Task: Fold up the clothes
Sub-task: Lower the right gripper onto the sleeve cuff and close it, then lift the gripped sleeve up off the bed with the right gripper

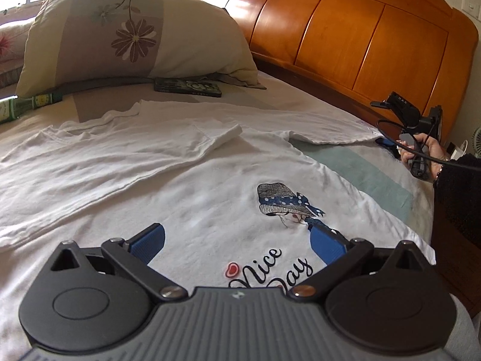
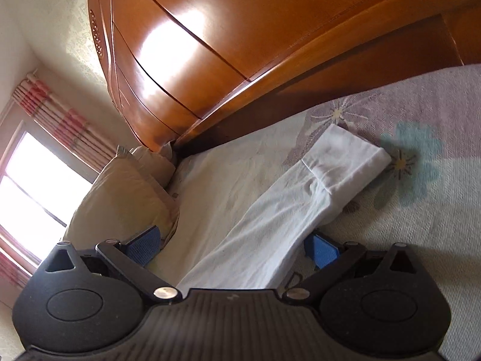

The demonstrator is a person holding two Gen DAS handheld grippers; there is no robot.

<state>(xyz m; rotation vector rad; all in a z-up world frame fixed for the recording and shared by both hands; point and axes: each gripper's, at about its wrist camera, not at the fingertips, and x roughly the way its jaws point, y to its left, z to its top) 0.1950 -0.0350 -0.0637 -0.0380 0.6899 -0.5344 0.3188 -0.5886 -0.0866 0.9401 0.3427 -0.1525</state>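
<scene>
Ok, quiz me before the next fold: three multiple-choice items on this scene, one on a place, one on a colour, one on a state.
1. Where does the dark flat rectangular box lie?
A. on the headboard
B. on the bed beside the flowered pillow
C. on the shirt

2. What colour are the pads of the left gripper?
A. red
B. green
C. blue

3. How does the right gripper stand?
A. open, with the sleeve of the white printed T-shirt between its fingers
B. shut on the pillow
C. out of sight

Key: 1 B, the box sits at the pillow's foot; 2 C, both pads show blue; 3 A, the fingers stand apart with the sleeve running between them.
</scene>
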